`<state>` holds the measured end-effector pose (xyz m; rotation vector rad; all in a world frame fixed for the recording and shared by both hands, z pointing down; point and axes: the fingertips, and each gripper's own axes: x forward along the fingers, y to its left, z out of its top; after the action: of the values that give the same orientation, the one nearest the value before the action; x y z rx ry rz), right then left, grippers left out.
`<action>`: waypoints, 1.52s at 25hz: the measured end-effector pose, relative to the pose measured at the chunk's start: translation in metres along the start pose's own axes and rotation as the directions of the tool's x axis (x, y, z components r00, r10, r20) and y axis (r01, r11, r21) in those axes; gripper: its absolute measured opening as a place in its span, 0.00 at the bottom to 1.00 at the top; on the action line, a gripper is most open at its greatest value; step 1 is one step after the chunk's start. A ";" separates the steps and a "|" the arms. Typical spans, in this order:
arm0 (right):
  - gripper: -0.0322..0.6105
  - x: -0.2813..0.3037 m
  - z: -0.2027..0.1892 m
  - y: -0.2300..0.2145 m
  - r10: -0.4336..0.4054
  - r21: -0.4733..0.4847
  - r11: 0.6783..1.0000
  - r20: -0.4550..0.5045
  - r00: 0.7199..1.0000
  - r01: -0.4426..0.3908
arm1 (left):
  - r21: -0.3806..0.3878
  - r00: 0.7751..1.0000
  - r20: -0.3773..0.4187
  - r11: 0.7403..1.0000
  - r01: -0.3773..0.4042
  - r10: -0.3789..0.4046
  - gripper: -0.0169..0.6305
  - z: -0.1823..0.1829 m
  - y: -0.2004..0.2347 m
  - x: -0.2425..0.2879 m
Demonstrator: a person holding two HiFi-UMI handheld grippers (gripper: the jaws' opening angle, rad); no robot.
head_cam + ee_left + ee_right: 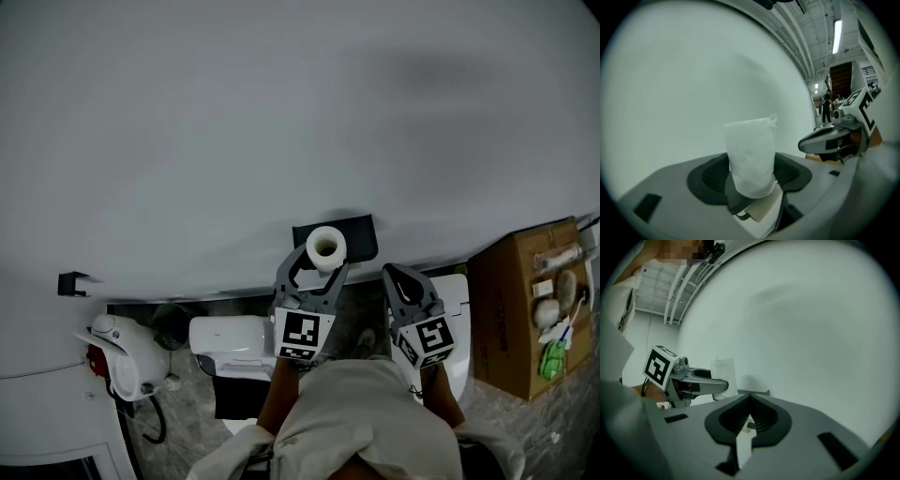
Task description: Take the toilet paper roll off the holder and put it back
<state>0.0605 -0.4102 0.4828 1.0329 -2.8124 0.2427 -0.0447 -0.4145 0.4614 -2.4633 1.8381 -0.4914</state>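
Observation:
The white toilet paper roll (325,247) stands upright with its cardboard core facing up, just in front of the black holder (361,231) on the pale wall. My left gripper (319,257) is shut on it, one dark pad on each side of the roll (751,157). Whether the roll rests on the holder I cannot tell. My right gripper (403,279) hovers to the right of the roll, shut and empty, its tips (750,398) meeting. From the right gripper view, the left gripper (696,383) and the roll (724,373) show at left, beside the holder's edge (758,392).
Below the wall stand a white toilet (228,339) and a white fixture (127,361) at left. A small black bracket (73,282) sticks out of the wall. A cardboard box (520,314) with small items sits at right. The person's lap (375,417) fills the bottom.

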 end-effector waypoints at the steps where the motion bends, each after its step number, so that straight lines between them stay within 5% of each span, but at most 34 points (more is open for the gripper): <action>1: 0.05 0.001 0.000 -0.001 0.005 0.000 1.000 -0.002 1.000 -0.005 | -0.002 1.000 -0.006 1.000 -0.005 0.005 0.48 -0.001 0.001 0.002; 15: 0.05 0.011 0.000 -0.008 0.036 0.003 0.999 -0.006 0.999 -0.036 | -0.051 0.997 -0.029 0.996 -0.071 0.070 0.48 -0.007 0.016 0.019; 38: 0.05 0.009 0.000 -0.004 0.039 -0.006 0.999 -0.008 0.999 -0.039 | -0.047 0.998 -0.023 0.997 -0.058 0.057 0.54 -0.008 0.013 0.012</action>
<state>0.0558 -0.4188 0.4848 0.9744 -2.8268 0.2413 -0.0562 -0.4285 0.4691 -2.4360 1.9454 -0.4784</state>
